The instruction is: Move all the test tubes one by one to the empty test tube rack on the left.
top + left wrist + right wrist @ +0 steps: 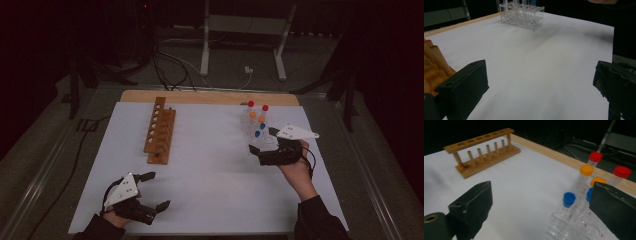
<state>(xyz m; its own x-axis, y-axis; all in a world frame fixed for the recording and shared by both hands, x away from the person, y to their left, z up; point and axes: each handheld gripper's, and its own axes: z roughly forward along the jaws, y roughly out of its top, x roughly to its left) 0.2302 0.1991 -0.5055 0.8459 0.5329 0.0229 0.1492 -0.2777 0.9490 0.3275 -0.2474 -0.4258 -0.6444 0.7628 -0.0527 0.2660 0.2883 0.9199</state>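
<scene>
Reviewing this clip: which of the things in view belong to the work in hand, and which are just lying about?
Part of the work:
- capped tubes, red, orange and blue
- clear rack holding them
- right gripper, open beside that rack
- wooden rack, empty, probably where the tubes go
- left gripper, open, waiting

Lying about:
- white frame on the floor
- cables beyond the table

In the left gripper view, the top edge cuts off the tubes in the clear rack [524,17]. In the right gripper view, the right claw's own jaw hides part of the second blue-capped tube [589,195], and the bottom edge crops the rack's base.
</scene>
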